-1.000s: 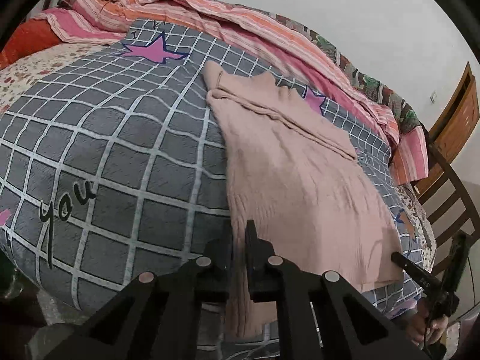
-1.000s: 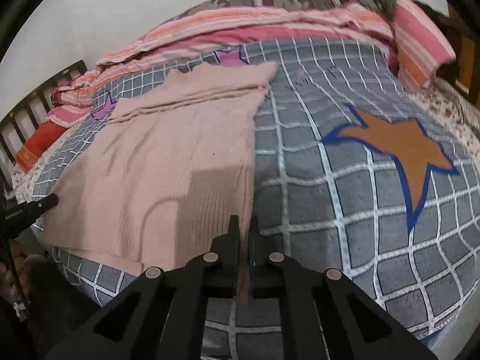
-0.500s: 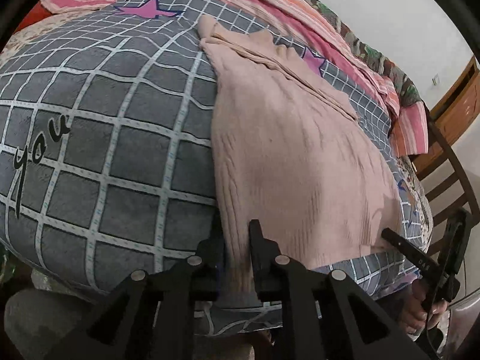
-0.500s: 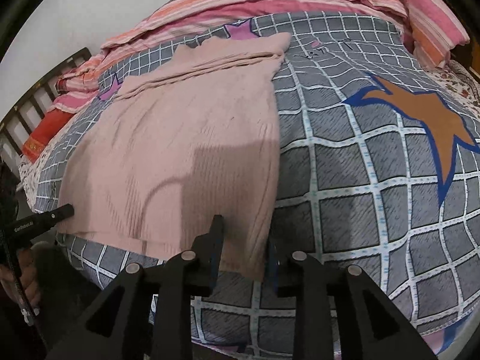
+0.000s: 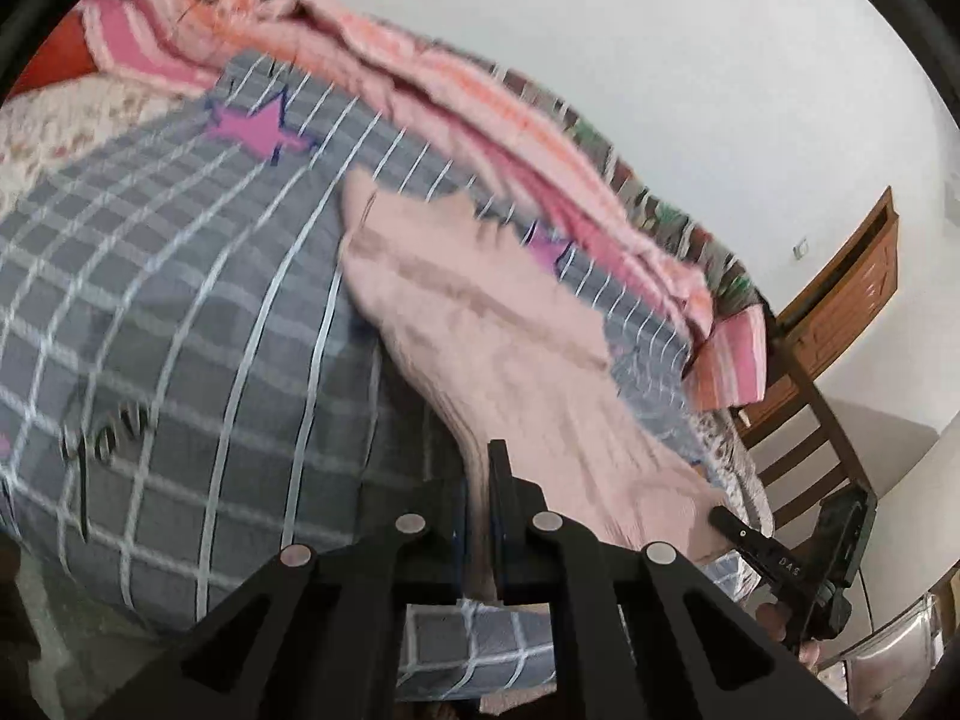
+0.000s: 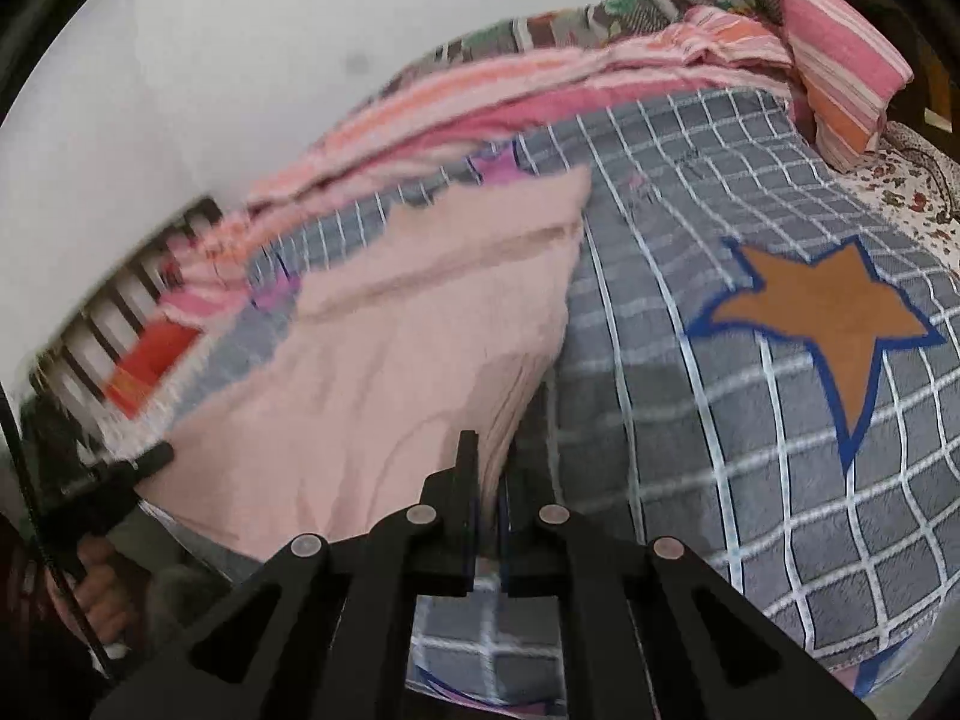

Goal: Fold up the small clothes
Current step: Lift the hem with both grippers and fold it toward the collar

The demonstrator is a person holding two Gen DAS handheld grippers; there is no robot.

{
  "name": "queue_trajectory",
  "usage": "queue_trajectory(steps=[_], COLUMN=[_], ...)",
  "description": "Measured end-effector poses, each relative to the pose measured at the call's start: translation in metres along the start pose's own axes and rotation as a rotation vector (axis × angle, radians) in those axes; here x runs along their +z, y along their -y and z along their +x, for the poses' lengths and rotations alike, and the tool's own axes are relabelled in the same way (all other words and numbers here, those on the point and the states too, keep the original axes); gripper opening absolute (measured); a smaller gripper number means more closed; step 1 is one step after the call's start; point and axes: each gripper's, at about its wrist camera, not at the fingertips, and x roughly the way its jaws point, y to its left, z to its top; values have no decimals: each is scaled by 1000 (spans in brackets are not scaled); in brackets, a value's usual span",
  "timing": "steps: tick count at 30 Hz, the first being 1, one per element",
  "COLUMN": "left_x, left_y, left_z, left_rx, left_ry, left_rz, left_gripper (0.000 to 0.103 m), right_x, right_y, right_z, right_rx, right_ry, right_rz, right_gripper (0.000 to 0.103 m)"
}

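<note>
1. My left claw point(image 5: 480, 480) is clamped tight on the near hem of the pink sweater point(image 5: 516, 348), at its left corner; the knit runs straight up between the two black fingers.
2. My right claw point(image 6: 489, 474) is pinched shut on the same hem at the right corner, with a fold of pink cloth caught between the fingers.
3. The sweater lies on the bed across the grey checked quilt point(image 5: 180, 300). Its near edge is raised off the quilt at both corners, while the far end, with the folded-over sleeves, rests flat toward the wall.
4. From the left wrist camera I see my right claw at the sweater's right corner, a hand point(image 5: 780, 624) gripping its handle.
5. From the right wrist camera I see my left claw at the left corner, fingers of the hand point(image 6: 96, 588) wrapped round it.
6. An orange star point(image 6: 822, 312) is printed on the quilt to the right of the sweater, apart from it.
7. A striped pink blanket point(image 6: 480, 102) is bunched along the far side of the bed against the white wall.
8. Both views are blurred.
</note>
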Motion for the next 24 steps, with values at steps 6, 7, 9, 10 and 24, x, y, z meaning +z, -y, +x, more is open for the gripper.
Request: queue_trajectory(steps=[6, 7, 9, 10, 24], left_x=[45, 50, 67, 72, 169], left_y=[20, 22, 30, 30, 9], left_z=[-2, 0, 8, 10, 103], left_rx=[4, 10, 41, 43, 94], left_ry=[61, 66, 86, 90, 139], left_rz=[-3, 5, 30, 30, -82], left_gripper=[7, 7, 7, 7, 7], right_x=[40, 49, 64, 73, 178], right_y=[-9, -11, -13, -14, 12], right_z=[-8, -7, -3, 1, 95], right_rx=[64, 83, 106, 109, 218], right_ry=[50, 60, 73, 79, 94], right_rz=[78, 93, 107, 116, 351], right_gripper=[5, 5, 5, 5, 5])
